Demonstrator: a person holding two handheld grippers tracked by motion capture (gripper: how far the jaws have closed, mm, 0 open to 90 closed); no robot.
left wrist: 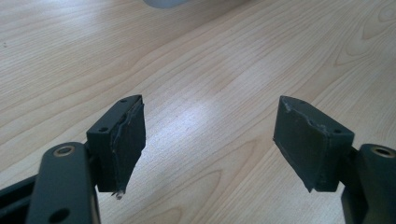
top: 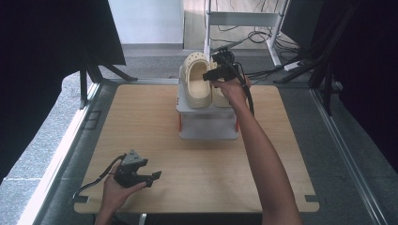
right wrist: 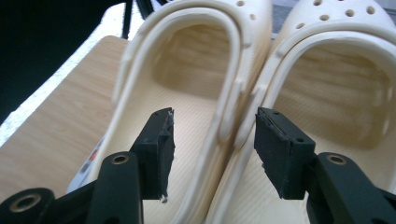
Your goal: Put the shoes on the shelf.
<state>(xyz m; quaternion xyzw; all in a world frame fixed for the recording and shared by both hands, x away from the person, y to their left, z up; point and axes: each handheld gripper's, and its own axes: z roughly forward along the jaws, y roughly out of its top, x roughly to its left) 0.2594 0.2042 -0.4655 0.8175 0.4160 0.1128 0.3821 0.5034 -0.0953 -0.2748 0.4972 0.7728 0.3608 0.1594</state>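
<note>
Nearest the person, the left hand (top: 112,190) is holding the left gripper (top: 155,176) low over the front left part of the wooden table (top: 155,122), pointing toward the right. Its jaws are standing wide apart with nothing between them, and bare wood grain is showing in the gap of the left gripper (left wrist: 208,140).

Farther back, the right forearm (top: 265,159) is reaching across the table to a grey box-like stand (top: 206,124) sitting at the far middle. Two cream clogs (top: 197,79) are lying side by side on top of it, touching each other. The right gripper (top: 209,76) is hovering at the clogs, its jaws parted. In the right gripper view, the right gripper (right wrist: 215,140) is straddling the two adjoining side walls where the left clog (right wrist: 187,93) is meeting the right clog (right wrist: 327,102), without pressing on them
</note>
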